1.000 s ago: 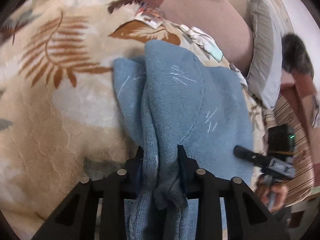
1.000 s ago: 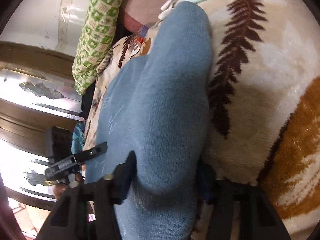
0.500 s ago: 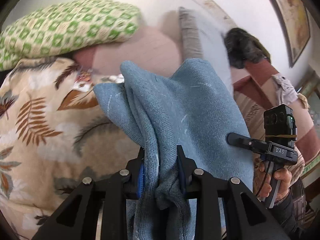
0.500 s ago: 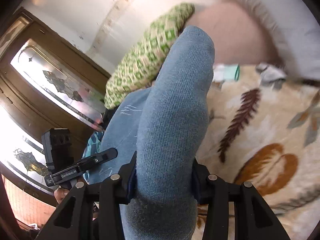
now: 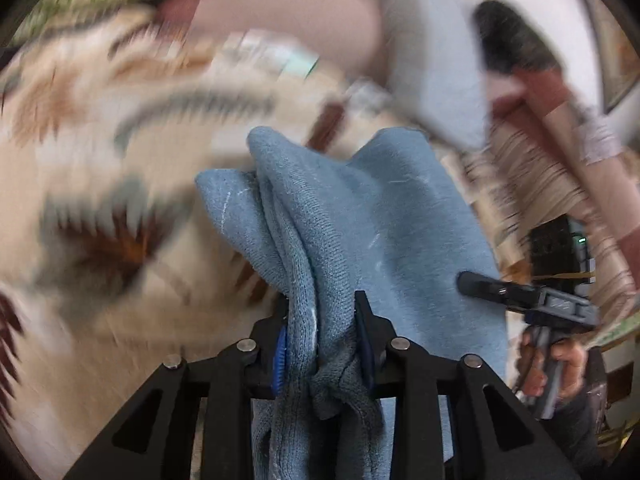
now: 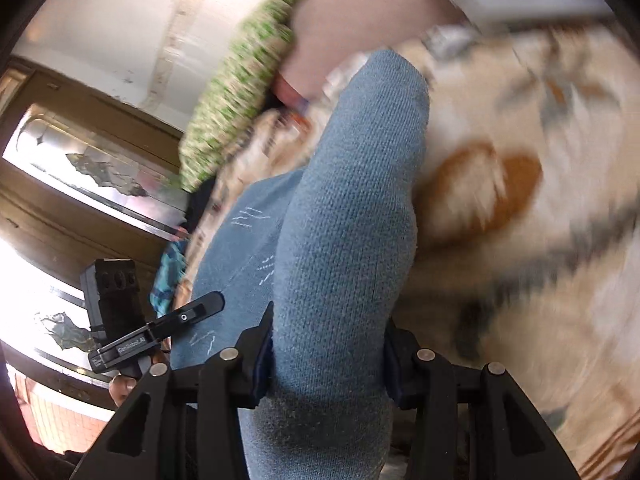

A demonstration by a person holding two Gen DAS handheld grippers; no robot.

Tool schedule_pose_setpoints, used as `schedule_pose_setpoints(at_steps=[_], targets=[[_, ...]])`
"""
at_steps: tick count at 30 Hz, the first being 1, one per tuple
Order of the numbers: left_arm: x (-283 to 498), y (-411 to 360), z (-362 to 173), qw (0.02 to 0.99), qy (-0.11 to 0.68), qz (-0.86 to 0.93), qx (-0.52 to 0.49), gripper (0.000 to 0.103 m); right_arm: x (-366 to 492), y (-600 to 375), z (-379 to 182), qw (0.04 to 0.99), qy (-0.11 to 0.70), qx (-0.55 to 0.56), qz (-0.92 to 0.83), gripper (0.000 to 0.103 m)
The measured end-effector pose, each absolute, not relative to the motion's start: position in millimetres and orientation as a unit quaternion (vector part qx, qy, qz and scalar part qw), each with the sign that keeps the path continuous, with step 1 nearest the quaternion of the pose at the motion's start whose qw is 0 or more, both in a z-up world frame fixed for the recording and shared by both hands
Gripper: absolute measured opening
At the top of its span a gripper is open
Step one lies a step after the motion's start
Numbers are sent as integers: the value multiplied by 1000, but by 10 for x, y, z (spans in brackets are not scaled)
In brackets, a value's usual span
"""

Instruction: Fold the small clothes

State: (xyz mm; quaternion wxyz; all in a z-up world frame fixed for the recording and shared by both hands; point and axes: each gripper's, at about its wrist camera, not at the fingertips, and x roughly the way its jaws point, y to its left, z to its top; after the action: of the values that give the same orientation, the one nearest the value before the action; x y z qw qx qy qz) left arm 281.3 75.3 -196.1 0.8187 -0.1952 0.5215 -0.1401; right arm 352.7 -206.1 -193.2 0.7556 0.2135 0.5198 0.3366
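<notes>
1. slack risk: blue garment [image 5: 384,220] aloft over leaf-print blanket [image 5: 80,152], bunched between left gripper [image 5: 320,340] pads, jaws just eased wider; could slip out
2. thick fold clamped in right gripper [image 6: 328,348]; uneven landing if dragged

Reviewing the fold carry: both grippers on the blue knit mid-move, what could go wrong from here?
1. The left gripper pinches only a bunched edge of the blue garment, and its jaws have just been opening; the cloth could slip out.
2. The right gripper clamps a thick roll, so the layers may shift and land creased on the blanket.

Leaf-print blanket [image 5: 80,184], green pillow [image 6: 240,80], white wall [image 6: 120,20], bright window [image 6: 24,280]
</notes>
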Motion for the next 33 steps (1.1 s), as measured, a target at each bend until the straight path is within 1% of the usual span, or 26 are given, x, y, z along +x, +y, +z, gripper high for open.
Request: schedule_pose_setpoints(at_steps=[1,2,3,4,6,8,10,11,13,15,16,17,18,20,21,26,28,30,33], targets=[[2814,729,-2098,817,537,-114,-178,51,3528,-2082,-2215,746,545,222,311,54],[2782,742,-2170,821,535,-101,-173,61,3532,-2095,-2351,748,558,217,286,63],[2720,784,-2110,829,525,-78,-173,73,3510,-2147,-2467,754,563,218,259,72],[2666,808,-2010,833,525,-60,-165,77,3471,-2198,-2449,758,550,236,257,72],[2503,833,-1718,852,504,-38,-135,77,3337,-2298,-2264,779,525,245,238,73],[2249,787,-1369,879,468,-22,-88,82,3140,-2326,-1930,816,494,209,218,73],[2088,720,-1189,895,441,-23,-69,85,2892,-2286,-1591,832,459,196,241,74],[2010,636,-1144,899,433,-26,-61,86,2778,-2254,-1477,825,448,212,271,76],[2031,514,-1260,892,448,-28,-46,87,2586,-2160,-1409,798,438,253,328,79],[2102,391,-1701,862,506,13,-25,87,2500,-2083,-1600,791,457,258,315,84],[2180,350,-2045,826,563,25,-20,87,2504,-2034,-1853,787,494,241,282,84],[2186,351,-2207,812,582,17,-38,87,2527,-2009,-2127,776,539,223,239,84],[2137,388,-2175,822,566,24,-56,87,2522,-2005,-2322,768,571,206,204,84],[2034,417,-1962,838,542,41,-50,87,2400,-1997,-2099,795,544,186,196,83],[1980,410,-1768,851,521,43,-39,87,2328,-1986,-1917,806,531,175,196,83],[1694,389,-1119,893,447,53,-26,87,1850,-1796,-911,895,412,34,168,84],[1560,387,-947,901,429,57,-37,87,1678,-1763,-666,916,375,-6,146,86],[1449,386,-817,906,415,64,-48,87,1533,-1704,-518,925,357,-42,127,87],[1266,378,-698,911,402,70,-56,87,1343,-1646,-488,922,369,-78,93,87]])
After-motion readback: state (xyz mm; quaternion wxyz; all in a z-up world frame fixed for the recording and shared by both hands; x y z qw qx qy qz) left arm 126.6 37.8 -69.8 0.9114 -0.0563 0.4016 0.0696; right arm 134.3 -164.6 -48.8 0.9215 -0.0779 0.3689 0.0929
